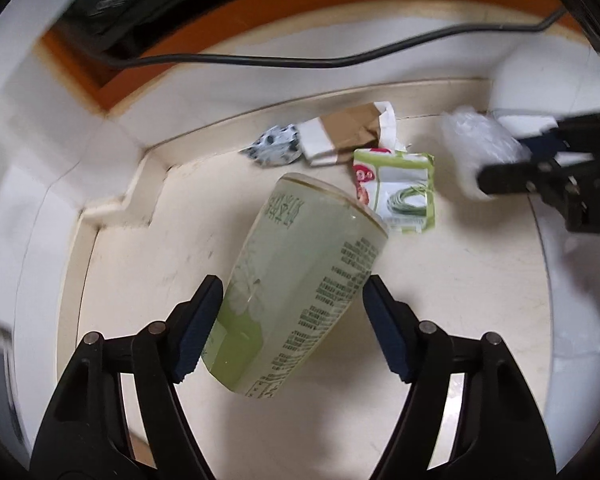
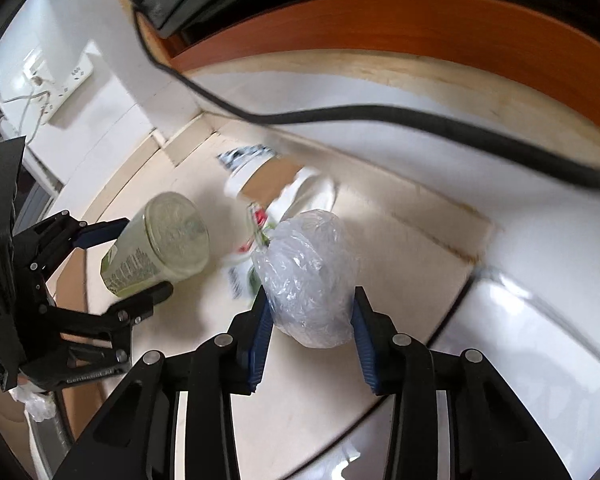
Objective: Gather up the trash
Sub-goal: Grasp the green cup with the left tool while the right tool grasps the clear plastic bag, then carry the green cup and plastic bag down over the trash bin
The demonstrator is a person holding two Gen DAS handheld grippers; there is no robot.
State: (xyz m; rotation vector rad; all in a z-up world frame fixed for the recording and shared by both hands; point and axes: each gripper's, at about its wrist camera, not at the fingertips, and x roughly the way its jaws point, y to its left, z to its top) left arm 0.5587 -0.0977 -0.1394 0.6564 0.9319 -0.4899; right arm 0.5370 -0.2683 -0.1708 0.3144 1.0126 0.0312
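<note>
On a pale floor in a corner of white walls, two black claws with blue pads work among scattered trash. The left claw (image 1: 292,328) is spread wide around a green paper cup (image 1: 300,280) that is tilted, its sealed top pointing away from the claw. In the left view the left pad looks to be touching the cup's side, while a narrow gap shows between the right pad and the cup; in the right view the cup sits between both fingers, and I cannot tell whether it is gripped. The right claw (image 2: 310,332) is partly closed around a crumpled clear plastic bag (image 2: 310,276), with both pads against the bag's sides, so it appears to have hold of it. The bag sits to the right of the cup and near it. Between and beyond them lies a torn green and white wrapper (image 1: 400,188) with red marks, flat on the floor just past the cup's top. Further back, near the wall, lie a folded brown and white paper bag (image 1: 340,132) and a crumpled white scrap with dark spots (image 1: 274,146), touching each other. A black cable (image 1: 260,60) runs along the wall above them, below an orange wooden edge (image 2: 420,28).
</note>
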